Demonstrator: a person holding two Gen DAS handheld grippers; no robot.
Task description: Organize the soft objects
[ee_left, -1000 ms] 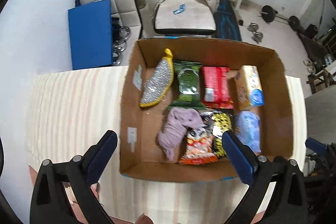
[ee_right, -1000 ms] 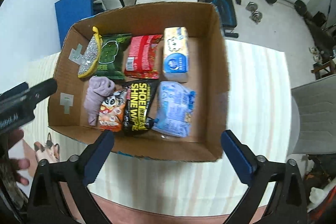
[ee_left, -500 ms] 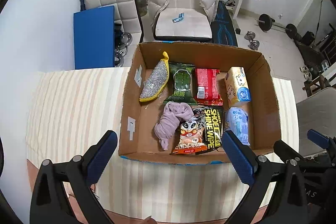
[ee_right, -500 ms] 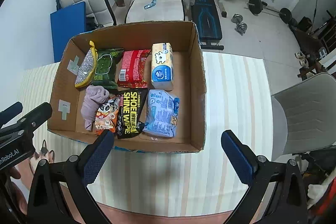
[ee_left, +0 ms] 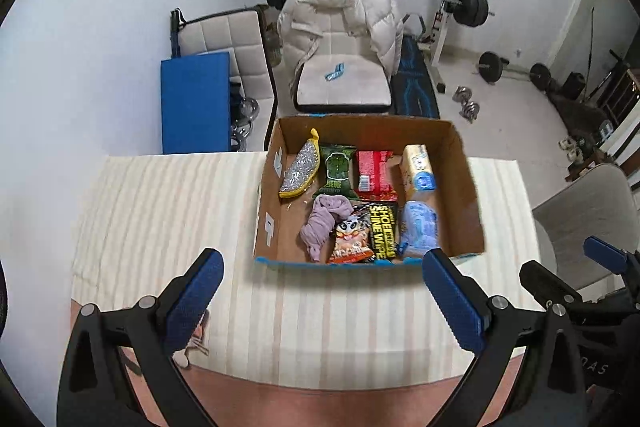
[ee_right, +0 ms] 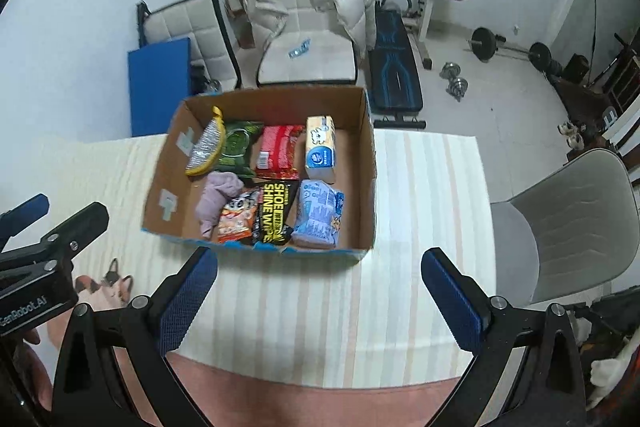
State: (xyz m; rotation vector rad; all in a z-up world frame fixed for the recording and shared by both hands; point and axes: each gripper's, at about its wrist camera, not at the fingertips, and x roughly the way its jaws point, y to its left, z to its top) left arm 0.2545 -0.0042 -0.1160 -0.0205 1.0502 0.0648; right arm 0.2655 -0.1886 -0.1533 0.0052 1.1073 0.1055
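An open cardboard box [ee_left: 466, 187] [ee_right: 366, 163] stands on the striped table. In it lie a glittery silver and yellow sponge [ee_left: 300, 171], a green packet [ee_left: 335, 173], a red packet [ee_left: 374, 175], a yellow tissue pack [ee_left: 418, 173], a mauve cloth [ee_left: 322, 223] [ee_right: 216, 199], an orange snack bag [ee_left: 352, 239], a black shoe wipe pack [ee_left: 383, 231] and a pale blue pack [ee_left: 418, 229] [ee_right: 318, 213]. My left gripper [ee_left: 320, 291] is open and empty, near the box's front. My right gripper [ee_right: 318, 289] is open and empty, also in front of the box.
The table [ee_left: 168, 211] has a striped cloth. Behind it stand a chair with a white padded jacket [ee_left: 340, 23], a blue panel [ee_left: 196, 103], a weight bench and barbells [ee_right: 396, 75]. A grey chair [ee_right: 568, 227] stands at the table's right.
Both grippers have pulled back and up from the box, which now looks smaller and farther. Both stay open and empty.
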